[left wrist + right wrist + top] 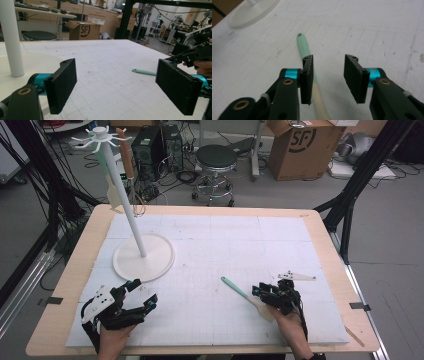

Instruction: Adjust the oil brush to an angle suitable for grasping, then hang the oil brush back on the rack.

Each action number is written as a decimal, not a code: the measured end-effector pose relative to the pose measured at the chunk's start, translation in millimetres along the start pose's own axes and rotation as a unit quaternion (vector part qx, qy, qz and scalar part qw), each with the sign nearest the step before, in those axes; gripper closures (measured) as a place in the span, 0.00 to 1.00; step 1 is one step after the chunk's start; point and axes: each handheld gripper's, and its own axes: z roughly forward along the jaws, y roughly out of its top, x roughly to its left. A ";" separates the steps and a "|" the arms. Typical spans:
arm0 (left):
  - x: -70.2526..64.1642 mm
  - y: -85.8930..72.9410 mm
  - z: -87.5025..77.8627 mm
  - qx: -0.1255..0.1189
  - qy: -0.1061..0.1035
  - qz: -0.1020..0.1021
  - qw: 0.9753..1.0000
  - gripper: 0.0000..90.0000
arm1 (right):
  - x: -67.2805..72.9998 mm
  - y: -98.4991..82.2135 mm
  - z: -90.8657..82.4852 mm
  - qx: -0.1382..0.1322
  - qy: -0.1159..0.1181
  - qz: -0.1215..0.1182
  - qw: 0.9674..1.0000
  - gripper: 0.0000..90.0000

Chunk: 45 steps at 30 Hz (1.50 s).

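Note:
A spatula point(239, 291) with a mint green handle and a cream blade lies on the white mat, right of centre. My right gripper point(260, 290) hovers open right over it. In the right gripper view the gripper point(328, 75) has its left jaw over the spatula point(303, 47), where handle meets blade, and the gap between the jaws holds nothing. My left gripper point(145, 292) rests wide open at the front left, just in front of the white rack's round base point(143, 257). The left gripper view has this gripper point(116, 85) empty, with the spatula's handle point(143, 72) beyond it.
The rack's pole point(125, 195) leans up to a ring of hooks point(100, 135), from which two utensils point(125, 157) hang. A small white plate point(296, 276) lies on the mat behind my right gripper. A stool point(216, 157) and a cardboard box point(300, 145) stand beyond the table.

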 end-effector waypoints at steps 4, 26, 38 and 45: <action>0.1 0.0 0.0 0.002 0.000 0.000 1.000 0.20 | 2.3 1.9 -0.8 -0.007 0.008 -0.013 1.000 0.49; -0.8 0.1 -0.5 0.000 -0.002 0.001 1.000 0.20 | 9.6 0.3 12.8 0.045 0.056 -0.042 0.997 0.68; -1.3 0.0 -0.8 -0.002 -0.003 -0.001 1.000 0.20 | 12.8 -4.1 22.6 0.086 0.039 -0.067 0.993 0.70; -1.1 0.2 -0.7 -0.001 -0.003 0.001 1.000 0.20 | 19.5 -6.3 22.0 0.089 0.015 -0.096 0.991 0.74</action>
